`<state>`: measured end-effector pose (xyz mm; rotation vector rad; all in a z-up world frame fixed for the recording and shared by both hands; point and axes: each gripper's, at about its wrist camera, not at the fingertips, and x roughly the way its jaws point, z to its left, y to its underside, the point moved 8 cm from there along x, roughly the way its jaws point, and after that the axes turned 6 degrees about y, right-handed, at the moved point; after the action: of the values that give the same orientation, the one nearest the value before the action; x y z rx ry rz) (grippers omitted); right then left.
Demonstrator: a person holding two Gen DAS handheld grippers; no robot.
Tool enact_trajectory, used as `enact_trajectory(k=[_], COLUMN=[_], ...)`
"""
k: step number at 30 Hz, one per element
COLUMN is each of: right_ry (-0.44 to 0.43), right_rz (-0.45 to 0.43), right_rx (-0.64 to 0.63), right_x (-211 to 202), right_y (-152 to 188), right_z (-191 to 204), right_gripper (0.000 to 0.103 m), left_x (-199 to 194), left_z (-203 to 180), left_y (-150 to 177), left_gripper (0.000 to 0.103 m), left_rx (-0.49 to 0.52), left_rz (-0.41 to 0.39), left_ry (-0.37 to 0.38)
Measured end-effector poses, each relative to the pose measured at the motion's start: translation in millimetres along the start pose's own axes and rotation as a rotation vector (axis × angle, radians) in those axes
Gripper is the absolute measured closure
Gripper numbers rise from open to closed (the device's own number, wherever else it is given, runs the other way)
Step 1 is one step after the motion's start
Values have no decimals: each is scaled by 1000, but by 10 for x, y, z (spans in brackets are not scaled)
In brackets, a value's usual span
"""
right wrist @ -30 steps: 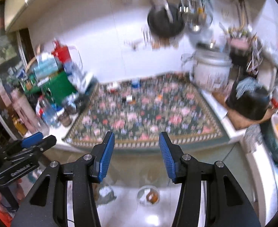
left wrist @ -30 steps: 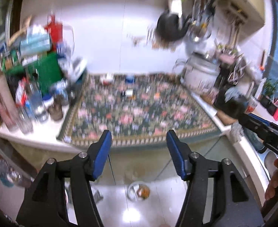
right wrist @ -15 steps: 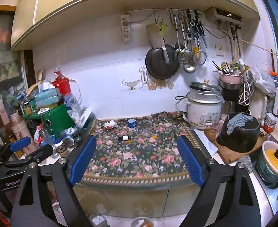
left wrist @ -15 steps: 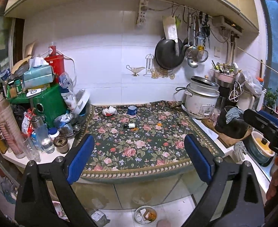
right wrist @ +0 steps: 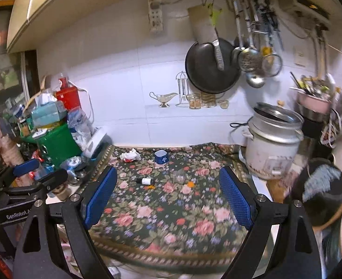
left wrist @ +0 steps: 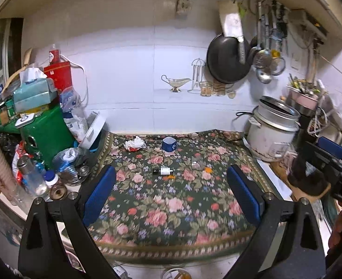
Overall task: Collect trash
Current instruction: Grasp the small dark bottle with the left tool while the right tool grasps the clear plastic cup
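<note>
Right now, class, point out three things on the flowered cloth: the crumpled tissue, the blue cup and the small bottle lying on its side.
crumpled tissue (left wrist: 135,143), left wrist view, middle of the white wad.
blue cup (left wrist: 168,143), left wrist view, its front wall.
small bottle (right wrist: 145,181), right wrist view, its white label.

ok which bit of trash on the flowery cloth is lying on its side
The small bottle with the white label, in the middle of the cloth. The blue cup behind it stands upright, and the crumpled tissue at the back left is just a wad.
</note>
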<state>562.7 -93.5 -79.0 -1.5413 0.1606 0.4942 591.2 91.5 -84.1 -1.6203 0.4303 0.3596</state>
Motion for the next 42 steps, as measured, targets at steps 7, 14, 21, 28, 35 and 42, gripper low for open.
enact_trajectory(k=[7,14,21,28,35,42], right_ry=[-52,-53,70,119,173,138], right_rz=[65,195,323,459,580,625], right_rx=[-33,13,58,98,119,174], right_x=[706,1450,2248,3227,3931,3973], right_y=[-104,15,281,645,1062,1204], right_z=[-157,-164,-37,91,43,38], right_gripper=[16,16,16,16,30,61], left_x=[749,1523,2439,3304,3837,4199], left_z=[22,276,800,1270,1331,1066], left_y=[-171,-121,100,475,711,837], left_gripper=[6,6,6,6,6,6], left_rx=[-10,25,53,27,-19,-10], left_rz=[59,156,312,478,559,618], left_ry=[-46,-48,41,113,188,316])
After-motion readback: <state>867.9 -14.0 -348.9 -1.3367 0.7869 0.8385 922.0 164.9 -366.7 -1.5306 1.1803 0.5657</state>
